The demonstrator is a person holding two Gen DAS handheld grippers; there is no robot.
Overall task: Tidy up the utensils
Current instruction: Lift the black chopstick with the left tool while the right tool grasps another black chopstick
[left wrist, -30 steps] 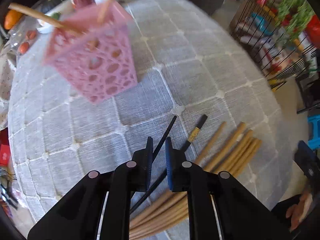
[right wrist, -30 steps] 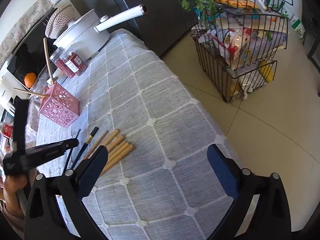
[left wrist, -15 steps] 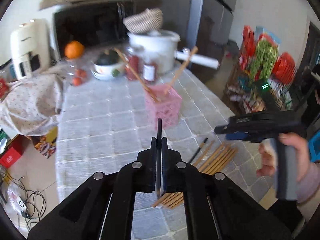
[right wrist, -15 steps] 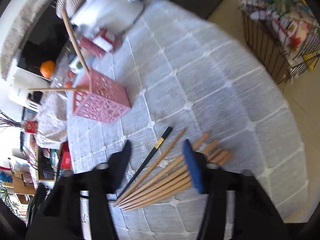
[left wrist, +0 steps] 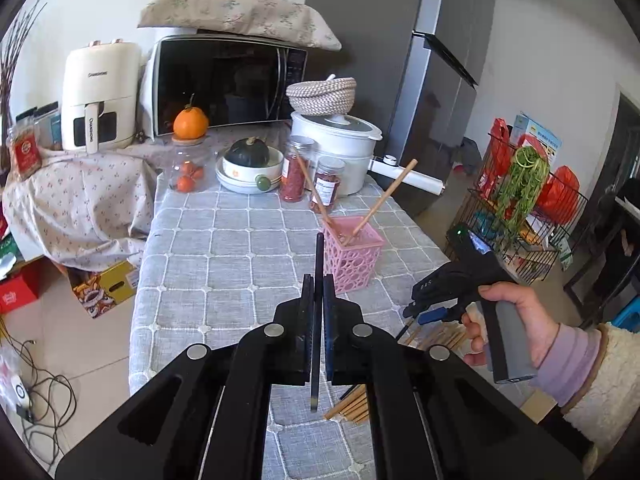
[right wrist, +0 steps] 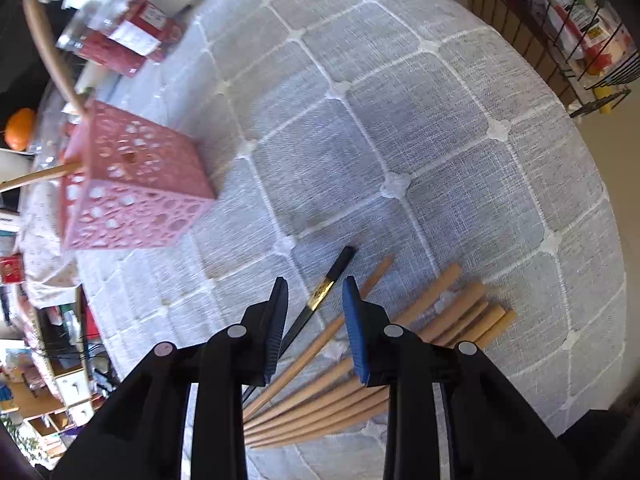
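Observation:
My left gripper [left wrist: 316, 280] is shut on a black chopstick [left wrist: 319, 252] and holds it upright above the table, in front of the pink holder [left wrist: 352, 256], which has two wooden chopsticks [left wrist: 384, 196] standing in it. My right gripper [right wrist: 314, 284] is open and low over the table, its jaws on either side of a second black chopstick [right wrist: 328, 290] with a gold band. Several wooden chopsticks [right wrist: 420, 320] lie beside it to the right. The pink holder [right wrist: 132, 184] is at the left in the right wrist view. The right gripper also shows in the left wrist view [left wrist: 424, 314].
The table [right wrist: 400, 120] has a grey checked cloth. Spice jars [left wrist: 296, 172], a white pot [left wrist: 340, 144], bowls [left wrist: 248, 168] and a microwave [left wrist: 228, 84] stand at the back. A wire rack [left wrist: 520, 208] stands on the floor to the right.
My left gripper closed on the black chopstick and lifted it up off the table. My right gripper came down over the pile and narrowed around the second black chopstick.

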